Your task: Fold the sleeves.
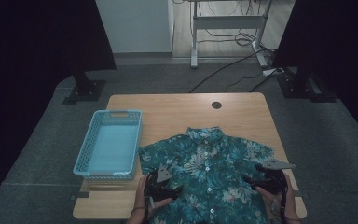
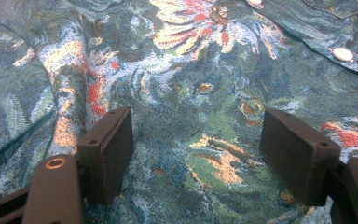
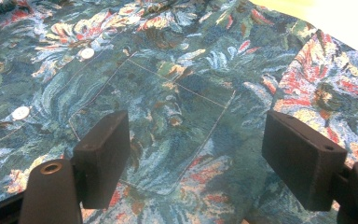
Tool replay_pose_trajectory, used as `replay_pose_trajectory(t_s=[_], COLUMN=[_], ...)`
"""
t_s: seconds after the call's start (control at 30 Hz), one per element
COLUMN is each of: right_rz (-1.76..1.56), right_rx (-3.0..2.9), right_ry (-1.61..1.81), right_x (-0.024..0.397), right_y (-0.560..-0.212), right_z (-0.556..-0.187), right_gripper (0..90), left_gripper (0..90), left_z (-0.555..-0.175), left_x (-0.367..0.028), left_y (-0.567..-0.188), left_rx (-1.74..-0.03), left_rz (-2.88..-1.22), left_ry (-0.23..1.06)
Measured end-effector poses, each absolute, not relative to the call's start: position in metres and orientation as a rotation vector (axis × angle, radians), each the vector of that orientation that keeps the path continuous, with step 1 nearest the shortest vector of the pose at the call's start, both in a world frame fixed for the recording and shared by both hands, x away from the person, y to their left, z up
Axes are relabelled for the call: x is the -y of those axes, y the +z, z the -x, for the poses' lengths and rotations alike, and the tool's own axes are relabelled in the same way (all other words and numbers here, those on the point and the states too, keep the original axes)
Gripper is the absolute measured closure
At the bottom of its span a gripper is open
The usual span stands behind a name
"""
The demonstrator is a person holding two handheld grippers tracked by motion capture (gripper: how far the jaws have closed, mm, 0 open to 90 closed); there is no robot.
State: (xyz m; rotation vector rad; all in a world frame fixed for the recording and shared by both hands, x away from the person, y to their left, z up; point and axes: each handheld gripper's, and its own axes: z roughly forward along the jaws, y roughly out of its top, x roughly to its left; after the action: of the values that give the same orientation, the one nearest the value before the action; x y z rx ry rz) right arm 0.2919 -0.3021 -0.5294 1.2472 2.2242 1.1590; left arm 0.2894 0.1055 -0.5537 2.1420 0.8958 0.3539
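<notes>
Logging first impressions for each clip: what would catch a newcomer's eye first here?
The teal floral shirt spread buttoned-side up across the near half of the wooden table grabs attention first. The left gripper and right gripper sit over its two sides, jaws open. A light blue basket stands to its left.

A light wooden table (image 1: 177, 109) with rounded corners carries two things. A short-sleeved shirt (image 1: 209, 172) in a teal floral print lies spread flat over its near middle, buttoned front up, collar toward the far edge and hem running off the near edge. Just beside the shirt's sleeve, on the table's left part, stands a light blue plastic basket (image 1: 85, 154) with perforated walls. A small dark round spot (image 1: 216, 105), probably a cable hole, sits near the far edge.
</notes>
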Motion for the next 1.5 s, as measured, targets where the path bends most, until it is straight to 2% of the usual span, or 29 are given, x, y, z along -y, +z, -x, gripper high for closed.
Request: replay_pose_trajectory(t_s=[1.5], right_rz=[-1.336], right_rx=[-2.114], right_ry=[1.164], right_x=[0.336], right_y=[-0.529], right_z=[-0.300], right_gripper=[22.6], left_gripper=[20.8], left_z=[-0.291], left_x=[-0.104], left_y=[-0.554], left_rx=[-0.917], left_rz=[-2.150], left_ry=[0.378])
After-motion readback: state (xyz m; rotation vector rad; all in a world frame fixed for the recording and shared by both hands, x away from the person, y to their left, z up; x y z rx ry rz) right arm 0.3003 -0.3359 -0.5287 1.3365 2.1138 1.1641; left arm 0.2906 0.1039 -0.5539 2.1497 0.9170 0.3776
